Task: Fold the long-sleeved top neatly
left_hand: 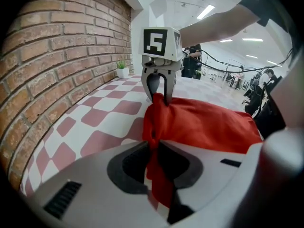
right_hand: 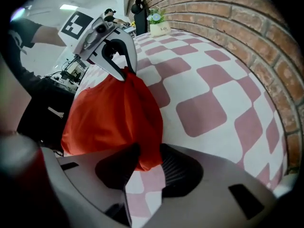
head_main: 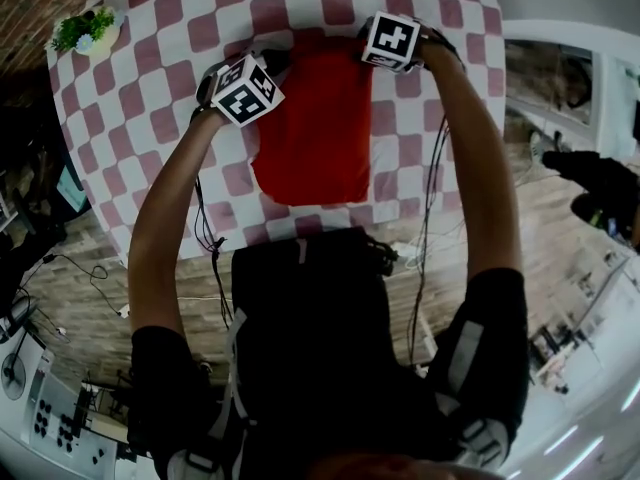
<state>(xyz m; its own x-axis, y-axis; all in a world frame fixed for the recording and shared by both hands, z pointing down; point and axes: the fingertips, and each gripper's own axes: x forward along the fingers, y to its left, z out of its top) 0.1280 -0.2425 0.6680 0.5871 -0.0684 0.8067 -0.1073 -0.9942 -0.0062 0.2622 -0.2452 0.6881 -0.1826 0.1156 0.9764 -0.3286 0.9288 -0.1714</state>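
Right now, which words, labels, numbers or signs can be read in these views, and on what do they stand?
On the pot: a bit of dark print, too small to read.
On the left cube and right cube: black-and-white square markers, patterns only, no words.
On the top and tablecloth: no text.

Lab: floor cables (head_main: 75, 265), equipment desks (head_main: 62, 423)
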